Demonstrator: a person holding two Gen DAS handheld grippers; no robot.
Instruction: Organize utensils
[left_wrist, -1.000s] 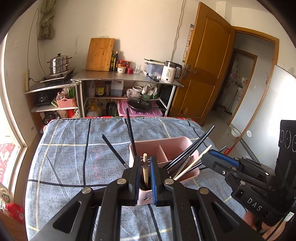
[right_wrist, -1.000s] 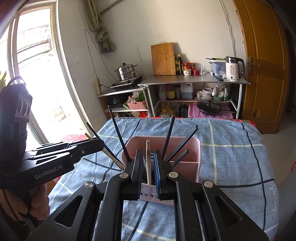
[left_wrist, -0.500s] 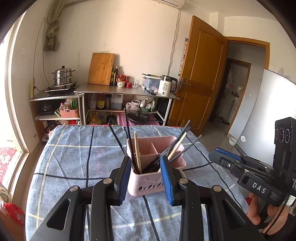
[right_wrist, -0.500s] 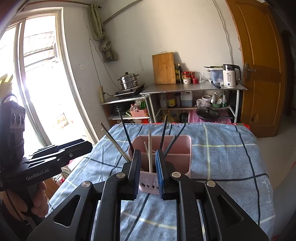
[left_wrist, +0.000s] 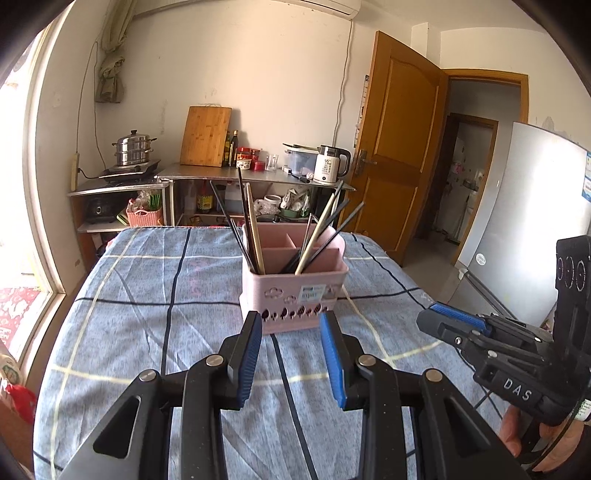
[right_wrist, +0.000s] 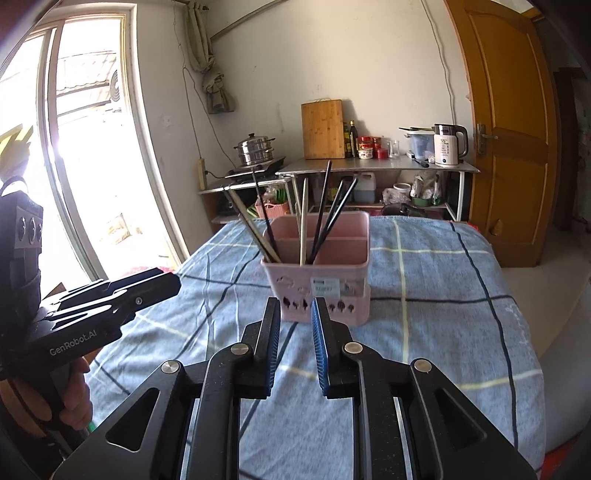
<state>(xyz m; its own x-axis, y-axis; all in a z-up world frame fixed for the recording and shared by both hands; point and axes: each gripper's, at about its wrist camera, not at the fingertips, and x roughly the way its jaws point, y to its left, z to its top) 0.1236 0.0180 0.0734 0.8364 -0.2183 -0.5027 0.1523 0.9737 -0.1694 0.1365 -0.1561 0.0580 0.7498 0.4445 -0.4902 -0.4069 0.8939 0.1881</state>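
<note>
A pink divided utensil holder (left_wrist: 295, 291) (right_wrist: 321, 284) stands upright on the blue checked tablecloth (left_wrist: 147, 295). Several black chopsticks (left_wrist: 242, 214) and pale wooden chopsticks (left_wrist: 254, 229) (right_wrist: 303, 221) lean inside its compartments. My left gripper (left_wrist: 291, 321) hovers just short of the holder's near wall, open, with nothing between its blue pads. My right gripper (right_wrist: 295, 308) is also just in front of the holder; its jaws are opening and the gap is empty. Each gripper shows in the other's view: the right gripper (left_wrist: 450, 321) at the right, the left gripper (right_wrist: 159, 284) at the left.
Beyond the table's far edge stands a metal shelf (left_wrist: 258, 175) with a cutting board, bottles, a kettle (left_wrist: 330, 164) and a steamer pot (left_wrist: 133, 147). A window (right_wrist: 85, 147) is on the left, a wooden door (left_wrist: 399, 144) on the right, a fridge (left_wrist: 535, 221) further right.
Both grippers, earlier shut on pale chopsticks over the holder, have let them go into it. Both have opened and pulled back towards the near side of the table.
</note>
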